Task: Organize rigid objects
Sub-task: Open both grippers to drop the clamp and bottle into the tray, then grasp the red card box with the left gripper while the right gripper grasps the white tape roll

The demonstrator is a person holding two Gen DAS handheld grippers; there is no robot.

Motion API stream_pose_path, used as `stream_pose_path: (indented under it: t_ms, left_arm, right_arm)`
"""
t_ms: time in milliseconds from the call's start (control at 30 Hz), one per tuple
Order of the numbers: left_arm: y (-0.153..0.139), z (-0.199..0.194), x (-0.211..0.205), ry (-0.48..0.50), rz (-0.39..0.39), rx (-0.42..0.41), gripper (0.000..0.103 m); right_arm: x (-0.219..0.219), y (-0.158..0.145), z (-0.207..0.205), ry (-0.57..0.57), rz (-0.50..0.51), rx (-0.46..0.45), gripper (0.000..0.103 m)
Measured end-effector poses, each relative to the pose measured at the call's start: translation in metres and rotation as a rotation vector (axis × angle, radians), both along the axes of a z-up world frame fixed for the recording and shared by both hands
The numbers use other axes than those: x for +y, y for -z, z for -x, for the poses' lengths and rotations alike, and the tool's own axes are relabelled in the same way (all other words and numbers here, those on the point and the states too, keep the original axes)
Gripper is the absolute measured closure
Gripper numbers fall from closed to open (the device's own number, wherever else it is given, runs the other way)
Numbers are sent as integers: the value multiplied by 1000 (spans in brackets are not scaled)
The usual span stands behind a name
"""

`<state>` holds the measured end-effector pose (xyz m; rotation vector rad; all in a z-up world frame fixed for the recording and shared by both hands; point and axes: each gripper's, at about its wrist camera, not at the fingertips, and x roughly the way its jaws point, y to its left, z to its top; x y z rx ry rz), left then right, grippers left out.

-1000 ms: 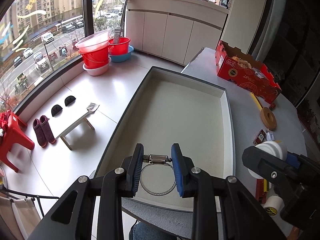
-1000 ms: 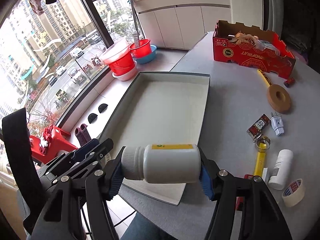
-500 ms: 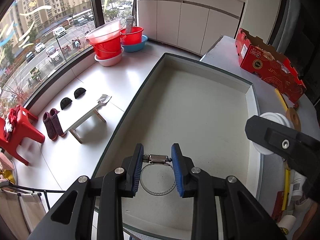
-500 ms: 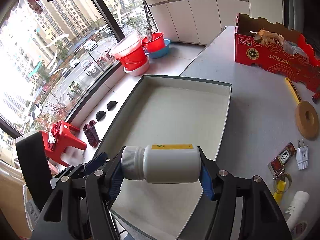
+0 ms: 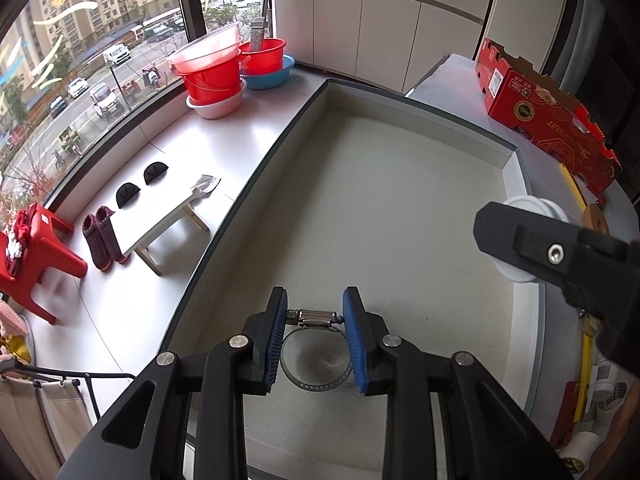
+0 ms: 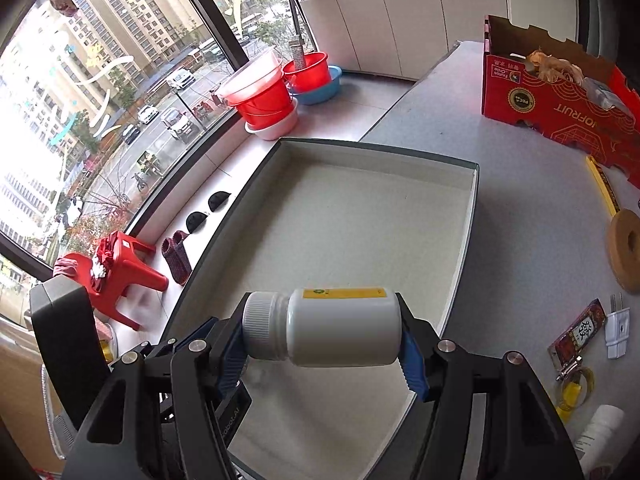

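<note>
High-rise home balcony room: washbasins (image 5: 218,76), slippers (image 5: 103,236), white cabinets (image 5: 372,32).

Clamped hose clamp (image 5: 314,344), sideways white bottle (image 6: 324,326)

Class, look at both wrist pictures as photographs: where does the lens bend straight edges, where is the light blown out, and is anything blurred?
Left wrist view: the tray rim bows into a curve; daylight is even; the hose clamp is sharp. Right wrist view: the window at far left is washed out white; the white bottle is crisp; a faint smear shows by the red stool.

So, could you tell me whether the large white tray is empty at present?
Empty: the large white tray shows only bare floor.
</note>
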<state>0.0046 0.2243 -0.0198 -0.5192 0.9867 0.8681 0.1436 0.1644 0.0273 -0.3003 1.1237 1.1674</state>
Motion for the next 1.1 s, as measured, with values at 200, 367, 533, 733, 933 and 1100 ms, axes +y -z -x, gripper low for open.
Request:
stream_pose_path:
  t_ms: [200, 367, 533, 733, 933, 1100]
  left_arm:
    - [6, 0, 0, 4, -1, 13, 71]
    - [4, 4, 2, -10, -23, 5, 13]
    - [4, 3, 1, 6, -6, 27, 0]
    - [-16, 6, -28, 45, -39, -11, 0]
    - [-33, 2, -91, 171, -22, -66, 0]
    - [-34, -17, -162, 333, -61, -66, 0]
  right_arm:
    - [10, 10, 3, -17, 36, -12, 38]
    - [13, 17, 2, -7, 59, -6, 12]
    - [-1, 7, -8, 41, 32, -14, 8]
    - [-55, -19, -12, 124, -5, -55, 8]
    - [-161, -30, -10, 282, -6, -148, 8]
    - [-261, -19, -17, 454, 33, -179, 8]
